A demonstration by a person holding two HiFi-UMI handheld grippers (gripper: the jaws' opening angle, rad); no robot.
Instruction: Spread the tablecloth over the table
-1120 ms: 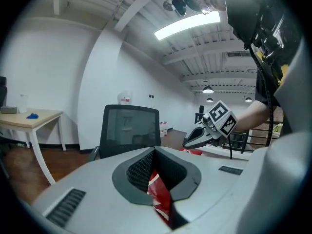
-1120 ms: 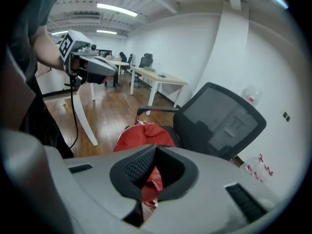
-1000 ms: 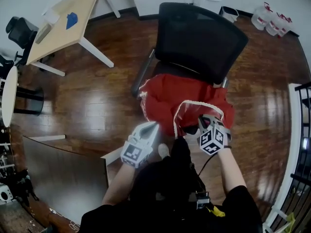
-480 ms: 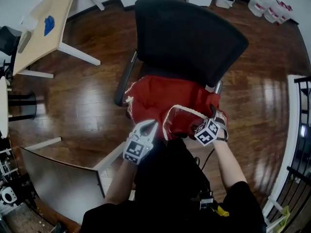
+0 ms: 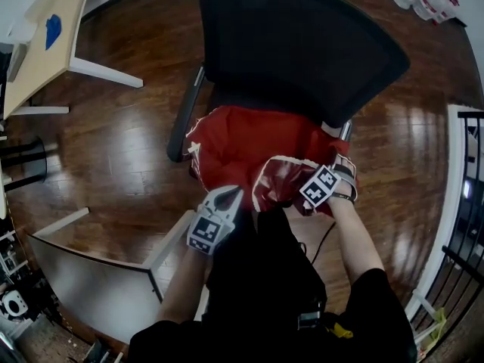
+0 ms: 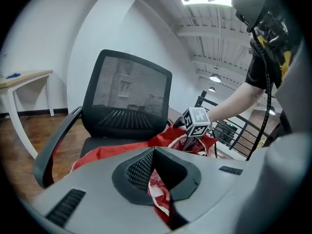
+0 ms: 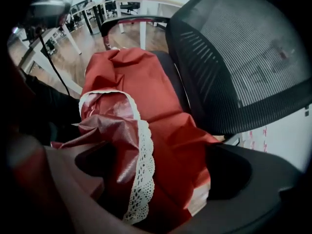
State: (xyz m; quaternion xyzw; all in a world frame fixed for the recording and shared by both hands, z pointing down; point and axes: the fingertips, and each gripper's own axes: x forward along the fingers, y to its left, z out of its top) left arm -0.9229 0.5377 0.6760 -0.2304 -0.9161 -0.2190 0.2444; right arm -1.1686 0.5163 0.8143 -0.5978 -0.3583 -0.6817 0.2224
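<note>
Red tablecloth (image 5: 242, 138) heaped on seat of black mesh office chair (image 5: 302, 44), both tongs at near edge.
Left tongs (image 5: 229, 197) clenched on lace-trimmed fold at cloth's front. Right tongs (image 7: 161, 179) pointing steeply down over heap, jaws just sprung wide, released; glossy lace-edged fold lying loose between them. Wooden floor (image 5: 113, 150) under chair; pale worktop (image 5: 38, 63) with blue item (image 5: 53, 30) at upper left, well apart from cloth.

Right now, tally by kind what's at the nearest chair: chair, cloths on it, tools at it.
Office chair: 1
Red tablecloth: 1
Tools: 2 (left tool, shut on the tablecloth; right tool, jaws just opened, tablecloth between them)
Total: 4
</note>
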